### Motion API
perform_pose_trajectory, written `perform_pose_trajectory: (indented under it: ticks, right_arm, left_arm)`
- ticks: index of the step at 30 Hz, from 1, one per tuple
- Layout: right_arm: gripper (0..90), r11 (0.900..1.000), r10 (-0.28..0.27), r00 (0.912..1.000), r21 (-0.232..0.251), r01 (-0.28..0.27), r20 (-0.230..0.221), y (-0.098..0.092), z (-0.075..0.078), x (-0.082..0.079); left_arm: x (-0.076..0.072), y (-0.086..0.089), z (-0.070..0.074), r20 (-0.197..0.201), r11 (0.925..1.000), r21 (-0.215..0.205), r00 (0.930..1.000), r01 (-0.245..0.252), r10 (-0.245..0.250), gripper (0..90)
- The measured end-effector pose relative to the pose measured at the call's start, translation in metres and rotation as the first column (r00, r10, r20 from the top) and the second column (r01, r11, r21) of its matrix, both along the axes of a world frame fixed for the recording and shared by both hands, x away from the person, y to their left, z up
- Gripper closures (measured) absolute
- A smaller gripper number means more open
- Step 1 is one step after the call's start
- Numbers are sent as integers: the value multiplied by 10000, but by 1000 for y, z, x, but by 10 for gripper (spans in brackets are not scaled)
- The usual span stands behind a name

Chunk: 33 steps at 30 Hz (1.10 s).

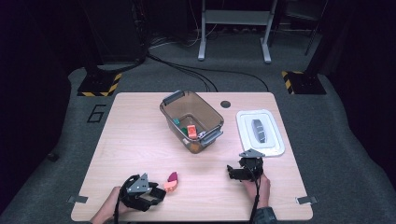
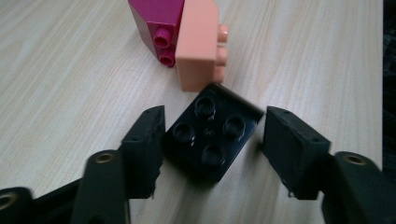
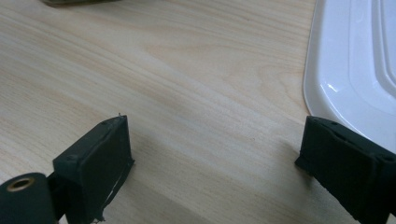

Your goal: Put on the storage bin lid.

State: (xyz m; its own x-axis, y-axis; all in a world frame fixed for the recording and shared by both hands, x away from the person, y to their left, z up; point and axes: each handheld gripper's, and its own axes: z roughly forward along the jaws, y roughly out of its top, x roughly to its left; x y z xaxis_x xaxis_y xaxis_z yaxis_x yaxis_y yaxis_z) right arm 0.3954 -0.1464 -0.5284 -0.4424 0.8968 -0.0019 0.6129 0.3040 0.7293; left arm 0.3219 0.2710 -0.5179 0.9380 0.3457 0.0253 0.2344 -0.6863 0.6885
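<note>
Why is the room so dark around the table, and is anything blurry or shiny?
High view: light falls on the wooden table while the floor and corners fade to black. Left gripper view: the black brick between the left gripper's jaws has a smeared far edge; the pink brick and magenta brick look soft. Right gripper view: glare spots glint on the white lid.

1. Large dark numeral "6" (image 1: 95,113) marked on the grey floor (image 1: 56,135), just off the table's far-left corner, seen in the high view.
2. Small embossed mark at the centre of the black brick's (image 2: 210,135) studded top, in the left gripper view: too small to read.
3. No other legible text.
</note>
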Motion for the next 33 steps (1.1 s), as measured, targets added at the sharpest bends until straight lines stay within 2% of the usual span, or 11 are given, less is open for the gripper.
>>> perform_pose_trajectory:
  ticks: [3, 8, 22, 28, 33]
  right_arm:
    - [79, 10000, -1, 10000, 0, 1, 2, 0, 0, 0]
    - [79, 10000, 2, 10000, -1, -2, 2, 0, 0, 0]
    - [79, 10000, 3, 10000, -2, -3, 4, 0, 0, 0]
    - [79, 10000, 6, 10000, -2, -6, 0, 0, 0, 0]
    - [79, 10000, 19, 10000, -7, -19, 10, 0, 0, 0]
  left_arm:
    - [-2, 2, -1, -121, 9998, -197, 9999, 5, -8, 500]
    - [-4, 4, -3, -200, 9987, -510, 9998, -71, 60, 581]
    - [-11, 9, -1, -422, 9973, -659, 9987, -323, 295, 590]
    - [-9, 17, 8, -407, 9940, -887, 9974, -635, 601, 590]
    - [0, 23, 20, -298, 9901, -961, 9946, -1019, 995, 590]
